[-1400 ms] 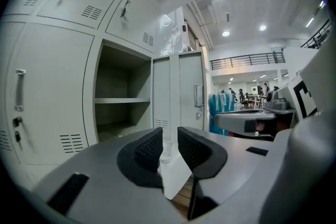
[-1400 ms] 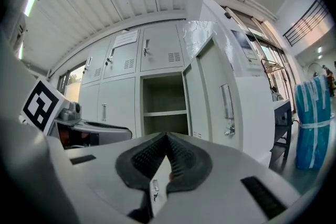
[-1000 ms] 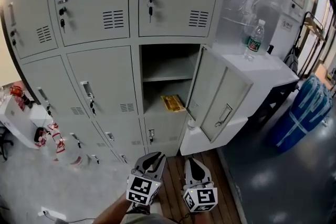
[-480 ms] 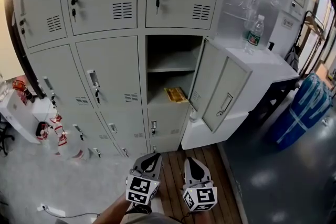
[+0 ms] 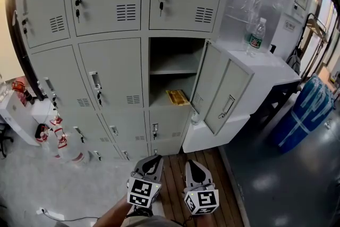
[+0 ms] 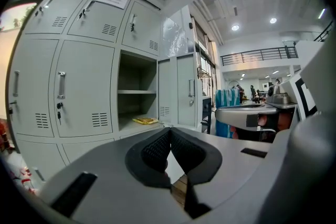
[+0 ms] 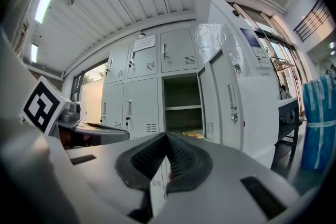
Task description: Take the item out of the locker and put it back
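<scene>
Shut left gripper (image 6: 169, 131) tip to tip, nothing btwn the pads; had stood open a sec ago. Kept right gripper (image 7: 166, 136) closed too, empty. Held both low over wood floor (image 5: 172, 167), well apart from locker (image 5: 172, 69). Left yellow packet (image 5: 177, 97) flat on lower shelf, at front edge near the corner by the open door (image 5: 220, 87), same spot as before. Prob. meant no grab under way: either put-back done or take-out not yet begun, couldn't tell which.
</scene>
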### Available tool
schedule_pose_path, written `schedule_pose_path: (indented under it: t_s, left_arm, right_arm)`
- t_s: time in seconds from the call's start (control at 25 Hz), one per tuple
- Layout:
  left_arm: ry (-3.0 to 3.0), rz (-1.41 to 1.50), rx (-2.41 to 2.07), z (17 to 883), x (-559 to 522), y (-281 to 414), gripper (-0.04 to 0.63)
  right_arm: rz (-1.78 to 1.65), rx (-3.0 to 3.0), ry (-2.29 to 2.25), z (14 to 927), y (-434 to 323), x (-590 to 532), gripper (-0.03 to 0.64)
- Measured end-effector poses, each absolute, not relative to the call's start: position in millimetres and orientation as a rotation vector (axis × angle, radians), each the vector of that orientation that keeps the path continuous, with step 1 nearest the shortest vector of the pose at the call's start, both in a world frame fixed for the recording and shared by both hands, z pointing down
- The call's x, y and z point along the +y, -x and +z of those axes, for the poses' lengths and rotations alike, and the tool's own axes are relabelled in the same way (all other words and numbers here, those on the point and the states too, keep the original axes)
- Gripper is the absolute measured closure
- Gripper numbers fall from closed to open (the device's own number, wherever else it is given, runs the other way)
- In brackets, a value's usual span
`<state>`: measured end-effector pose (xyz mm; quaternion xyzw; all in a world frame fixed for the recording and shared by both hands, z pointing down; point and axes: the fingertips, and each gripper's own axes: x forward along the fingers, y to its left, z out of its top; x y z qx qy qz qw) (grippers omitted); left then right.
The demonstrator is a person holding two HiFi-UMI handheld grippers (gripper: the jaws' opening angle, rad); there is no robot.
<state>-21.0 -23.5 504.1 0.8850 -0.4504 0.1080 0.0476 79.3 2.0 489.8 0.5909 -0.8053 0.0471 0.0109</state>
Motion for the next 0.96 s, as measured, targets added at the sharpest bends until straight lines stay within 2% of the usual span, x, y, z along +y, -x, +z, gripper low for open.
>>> schedule_pose_path:
  t_s: [0.96]
  left_arm:
    - [-2.705,0.327,-1.367,501,-26,29,0.572]
  right_arm:
    - [0.152,-2.514,-1.845,494,-68,-3,0.600]
